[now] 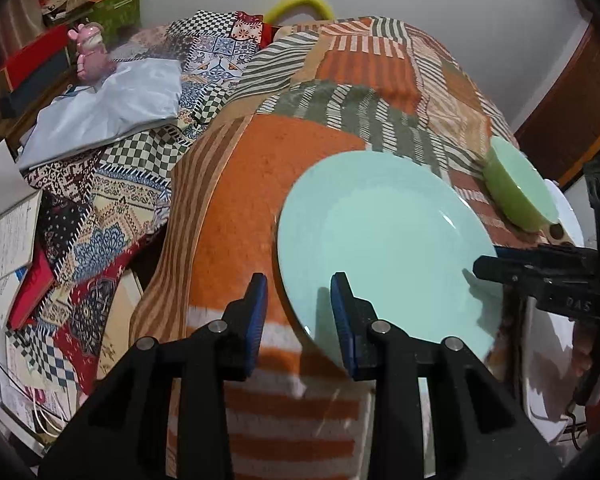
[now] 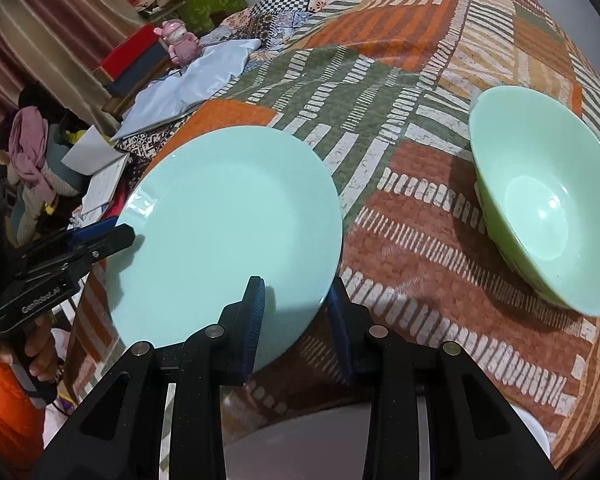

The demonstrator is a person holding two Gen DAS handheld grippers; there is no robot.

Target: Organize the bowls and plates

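A mint-green plate (image 1: 384,240) (image 2: 228,232) lies on the patchwork bedspread (image 1: 236,216). My left gripper (image 1: 300,312) straddles the plate's near-left rim, with one finger over the plate and the other beyond its edge. A clear gap shows and the pads do not press. In the right wrist view that left gripper (image 2: 116,236) sits at the plate's left edge. My right gripper (image 2: 298,308) straddles the plate's near-right rim in the same way, narrowly apart and gripping nothing. A pale green bowl (image 2: 540,208) (image 1: 516,188) stands upright, right of the plate.
A white round dish (image 2: 300,440) lies below the bed's near edge. Grey fabric (image 1: 108,108), a pink figurine (image 1: 90,54), boxes and open notebooks (image 1: 8,236) crowd the left side. A hand (image 2: 40,356) with an orange sleeve holds the left gripper.
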